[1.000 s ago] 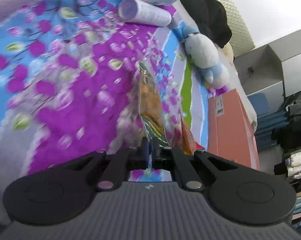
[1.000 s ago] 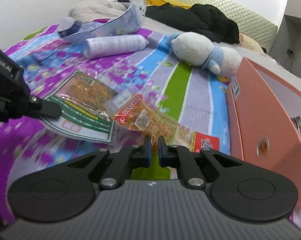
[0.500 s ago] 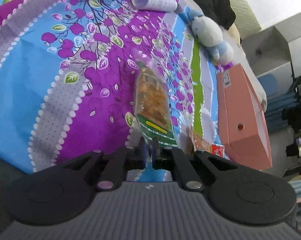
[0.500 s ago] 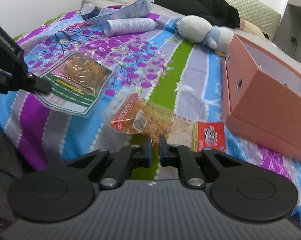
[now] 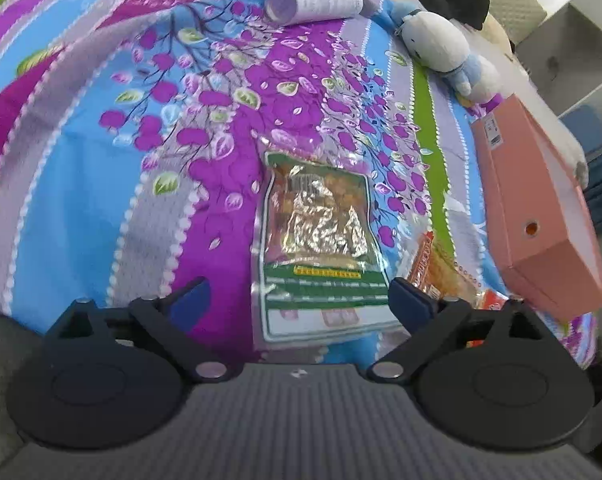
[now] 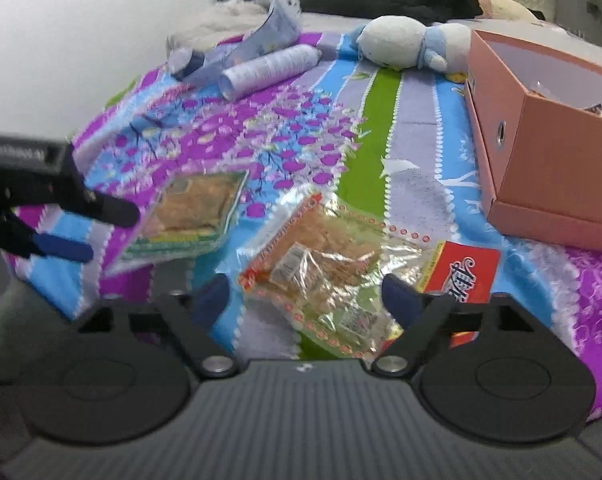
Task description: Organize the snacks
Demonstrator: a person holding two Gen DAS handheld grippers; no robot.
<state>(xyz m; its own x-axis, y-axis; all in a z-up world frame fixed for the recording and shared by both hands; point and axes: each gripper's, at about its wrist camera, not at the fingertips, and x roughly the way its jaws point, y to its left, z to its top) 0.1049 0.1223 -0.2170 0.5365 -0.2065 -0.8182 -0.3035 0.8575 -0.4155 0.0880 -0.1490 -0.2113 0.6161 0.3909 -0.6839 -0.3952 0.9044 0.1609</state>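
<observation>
Your left gripper is low over the near edge of the bed, fingers spread wide and holding nothing. The green snack bag lies flat on the flowered bedspread right between those fingers, its near end closest to you; the foil window shines, and the yellow strip and green label lines are too small to read.

Your right gripper is also spread wide and empty, angled down at the red-trimmed snack bag, which sits on the bedspread between its blue pads. A white sticker and a small code patch show on that bag, unreadable. Just right of it, a red packet carries white characters, too blurred to make out.

From the right view your left gripper shows at the left edge, level with the green bag, with a white-lettered label on its body that is smeared.

The pink box stands open to the right, well apart from both bags, something small inside. Farther back lie a white tube with fine print and a plush toy.
</observation>
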